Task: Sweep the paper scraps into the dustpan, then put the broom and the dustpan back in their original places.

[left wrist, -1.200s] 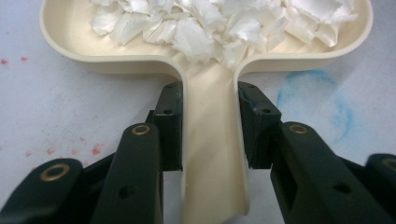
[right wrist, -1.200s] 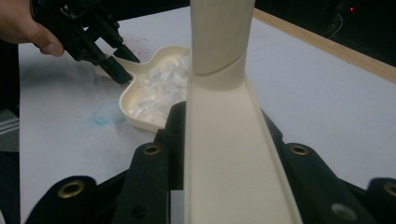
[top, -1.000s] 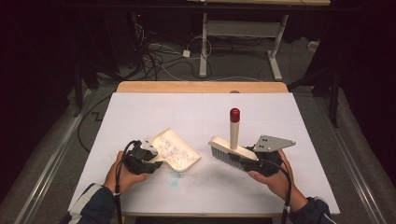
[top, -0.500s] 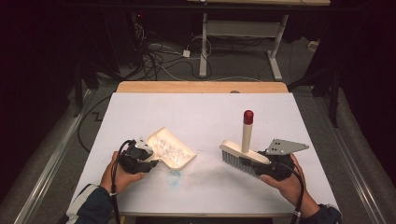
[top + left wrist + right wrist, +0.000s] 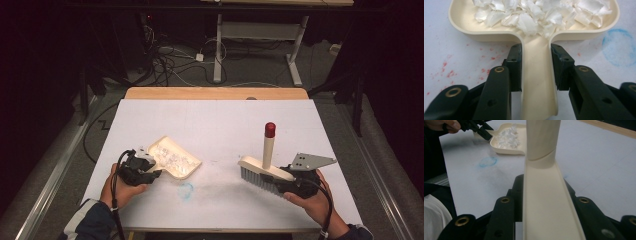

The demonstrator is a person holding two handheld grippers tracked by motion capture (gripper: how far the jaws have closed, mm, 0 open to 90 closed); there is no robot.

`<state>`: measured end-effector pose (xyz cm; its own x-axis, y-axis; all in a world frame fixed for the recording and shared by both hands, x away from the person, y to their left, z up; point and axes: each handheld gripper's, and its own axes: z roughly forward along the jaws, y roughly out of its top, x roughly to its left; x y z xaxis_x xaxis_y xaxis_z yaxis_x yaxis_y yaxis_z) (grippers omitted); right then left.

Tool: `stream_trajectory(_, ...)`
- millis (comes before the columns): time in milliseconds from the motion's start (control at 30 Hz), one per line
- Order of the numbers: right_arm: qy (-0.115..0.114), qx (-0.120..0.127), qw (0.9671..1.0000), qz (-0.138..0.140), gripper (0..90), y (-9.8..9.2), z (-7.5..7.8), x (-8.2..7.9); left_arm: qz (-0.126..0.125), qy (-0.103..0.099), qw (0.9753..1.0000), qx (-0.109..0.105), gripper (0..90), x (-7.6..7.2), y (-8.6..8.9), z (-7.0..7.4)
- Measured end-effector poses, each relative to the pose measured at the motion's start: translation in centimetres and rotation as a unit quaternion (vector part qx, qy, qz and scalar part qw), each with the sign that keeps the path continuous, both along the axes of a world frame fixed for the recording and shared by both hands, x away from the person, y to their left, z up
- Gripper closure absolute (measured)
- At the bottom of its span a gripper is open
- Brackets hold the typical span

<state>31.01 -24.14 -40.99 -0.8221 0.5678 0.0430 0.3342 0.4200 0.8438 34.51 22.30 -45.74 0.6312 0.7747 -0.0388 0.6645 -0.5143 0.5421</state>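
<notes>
A cream dustpan [image 5: 176,159] lies on the white table, left of centre, with white paper scraps [image 5: 536,15] heaped in it. My left gripper [image 5: 142,167] is shut on its handle, one jaw pressed on each side [image 5: 536,50]. To the right, a cream hand brush [image 5: 265,172] stands bristles down, its red-tipped handle [image 5: 270,129] pointing up. My right gripper [image 5: 295,182] is shut on the brush's flat back [image 5: 546,195], near the table's front right. The right gripper view also shows the dustpan [image 5: 506,147] and the left gripper [image 5: 480,128] farther off.
A blue chalky ring [image 5: 186,190] marks the table between pan and brush. Red specks [image 5: 449,73] dot the surface beside the dustpan handle. A wooden strip [image 5: 215,93] edges the far side. Cables and desk legs [image 5: 218,50] sit on the floor beyond.
The right gripper has carried the brush to the right, away from the dustpan. The left gripper and the dustpan have shifted slightly left.
</notes>
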Motion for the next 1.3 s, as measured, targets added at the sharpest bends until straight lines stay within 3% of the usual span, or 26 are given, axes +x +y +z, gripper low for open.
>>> stream_trajectory(467,0.027,0.0,0.9996,0.001,67.1,-0.6,0.2,-0.4,0.024,-0.005,0.9997,0.003,63.2,0.2,0.7,0.0)
stream_trajectory(733,0.066,0.009,0.9978,-0.008,67.2,-1.4,0.8,0.1,0.035,-0.006,0.9994,0.001,63.2,0.7,0.6,-0.4)
stream_trajectory(933,0.086,0.011,0.9963,0.003,67.1,-1.6,1.0,-0.1,0.051,-0.01,0.9987,0.001,63.2,1.1,0.4,-0.5)
stream_trajectory(1067,0.095,0.009,0.9954,0.009,67.1,-1.5,1.0,0.0,0.081,-0.013,0.9967,0.002,63.2,1.3,0.0,-0.9)
stream_trajectory(1300,0.114,0.001,0.9935,0.007,67.0,-1.3,0.6,0.6,0.142,-0.018,0.9897,-0.01,63.2,2.2,-0.3,-1.6)
